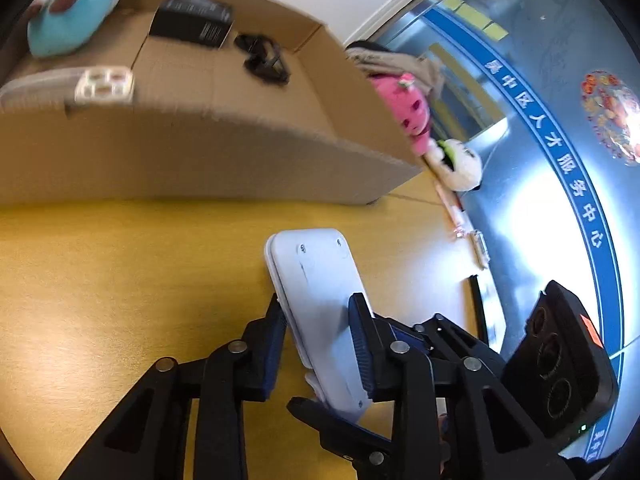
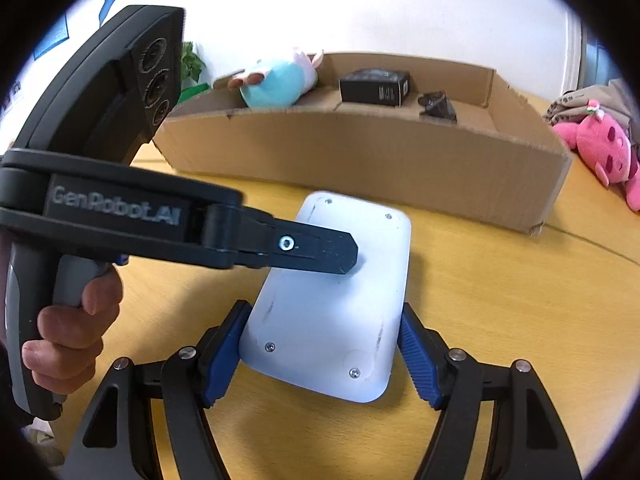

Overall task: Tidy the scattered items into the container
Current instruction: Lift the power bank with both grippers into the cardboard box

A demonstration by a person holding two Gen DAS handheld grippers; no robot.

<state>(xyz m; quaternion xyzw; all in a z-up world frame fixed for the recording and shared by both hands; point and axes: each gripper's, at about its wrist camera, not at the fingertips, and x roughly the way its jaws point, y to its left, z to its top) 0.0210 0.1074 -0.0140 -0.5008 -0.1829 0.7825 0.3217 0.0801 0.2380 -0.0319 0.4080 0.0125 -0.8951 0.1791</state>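
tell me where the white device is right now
The white device lies on the yellow table before the cardboard box, between both claws.

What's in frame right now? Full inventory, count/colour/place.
white device: 1, white, screws facing up, over the yellow table in front of the box, between both grippers
cardboard box: 1, brown, open top, back of the table
plush toy: 1, light blue, left end of the box
small carton: 1, black, inside the box
black object: 1, black, box floor right of the carton, too small to identify
clear case: 1, transparent, on the box's near rim
pink plush: 1, pink, on the table right of the box
table: 1, yellow
left gripper: shut on the device's edges
right gripper: pads flank the device's near end; contact unclear
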